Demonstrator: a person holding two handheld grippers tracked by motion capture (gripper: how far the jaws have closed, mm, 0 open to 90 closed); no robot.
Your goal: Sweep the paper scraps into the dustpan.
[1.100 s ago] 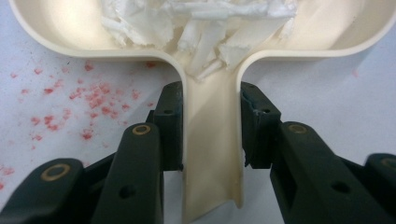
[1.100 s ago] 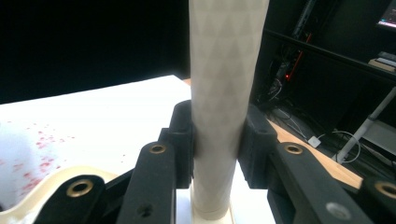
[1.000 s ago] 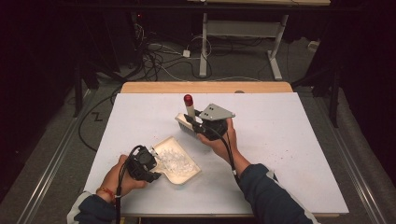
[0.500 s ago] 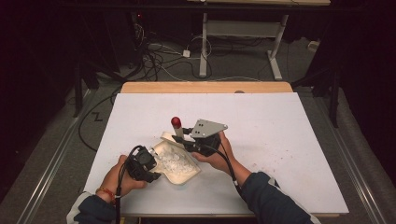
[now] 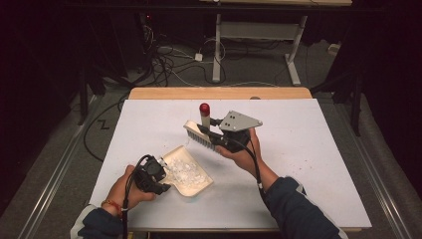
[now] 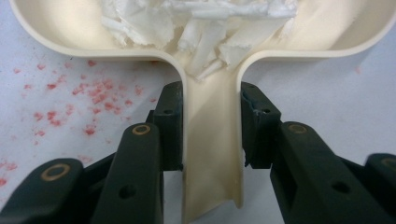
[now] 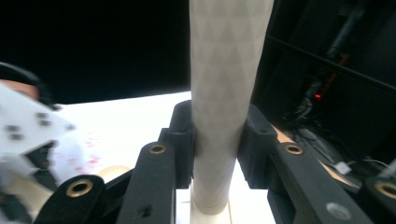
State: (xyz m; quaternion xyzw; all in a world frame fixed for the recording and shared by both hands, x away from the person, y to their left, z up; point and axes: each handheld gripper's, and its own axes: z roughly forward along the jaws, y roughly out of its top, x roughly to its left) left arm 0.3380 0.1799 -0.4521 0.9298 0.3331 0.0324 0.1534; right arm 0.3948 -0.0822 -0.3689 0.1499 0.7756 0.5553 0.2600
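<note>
Nearest the person, at about 7 o'clock on the white surface (image 5: 318, 164), the left claw (image 5: 160, 175) is clamped on the flat handle of a cream dustpan (image 5: 196, 181). In the left gripper view the two black jaws press on either side of that handle (image 6: 212, 154), with no gap left between pads and plastic. The pan lies on the surface with its open mouth toward 1 o'clock, and it holds a loose heap of white paper scraps (image 5: 181, 168); seen close, the torn scraps (image 6: 196, 28) are piled at the back of the pan and spill a little into the neck of the handle. Faint red specks (image 6: 70, 102) dot the surface just beside the pan, at its 9 o'clock in that view.

Farther out, near the middle of the surface, the right claw (image 5: 211, 133) is closed tight on the pale handle of a hand brush (image 5: 199, 137). In the right gripper view the handle (image 7: 224, 93) stands upright between the jaws, gripped from both sides. The brush is held off the surface, its red-capped handle end (image 5: 204, 108) pointing to 12 o'clock, and its bristle head sits at roughly 1 o'clock from the dustpan, apart from it.
</note>
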